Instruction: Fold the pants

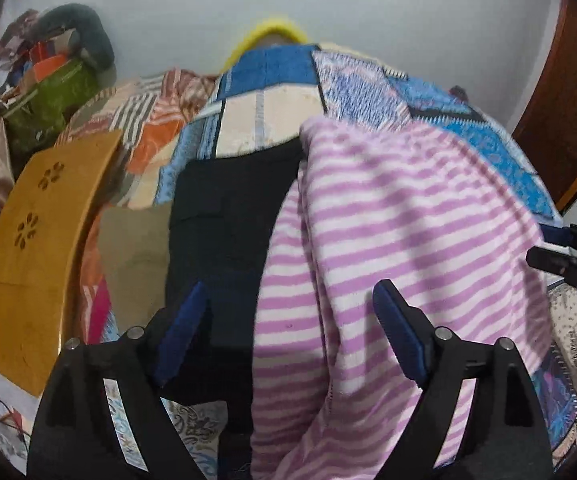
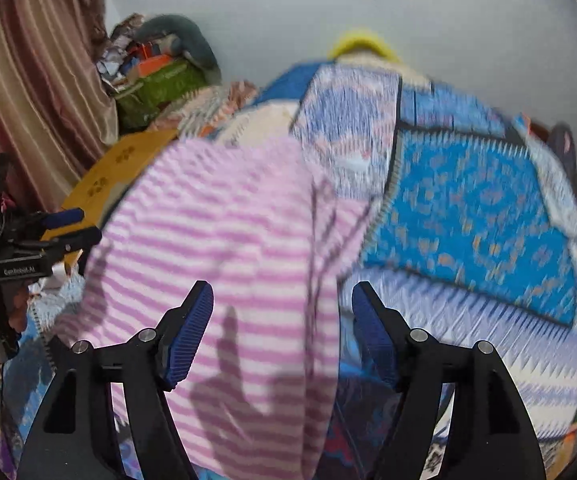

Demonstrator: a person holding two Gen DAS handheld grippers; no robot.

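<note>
White wall point(image 1: 368, 20) fills the far side of the room, with a brown wooden door point(image 1: 564, 112) at the right and a striped curtain point(image 2: 28, 72) at the left. Below it a bed covered by a blue patchwork blanket point(image 2: 468, 208) carries the pink-and-white striped pants point(image 1: 388, 240), which lie lengthwise across the middle, running from the near edge toward the far side. Their near end is cut off behind the gripper bodies in both views. A black garment point(image 1: 228, 220) lies just left of the pants, its right edge tucked under them; how far it reaches beneath is hidden.

Over the near part of the pants, the left gripper point(image 1: 288, 320) hangs with its blue pads spread wide, one above the black garment and one above the stripes, holding nothing. The right gripper point(image 2: 282, 320) is likewise spread apart and empty, straddling the right edge of the pants, with one pad over the stripes and the other over the blanket. Its view is smeared by motion blur, so the blanket's pattern is hard to read.

At the far left a heap of clutter with a green bag point(image 1: 52, 104) is piled by the wall, and a yellow wooden board point(image 1: 36, 240) with flower cut-outs stands beside the bed. A yellow object point(image 1: 276, 32) peeks over the far end, mostly hidden.
</note>
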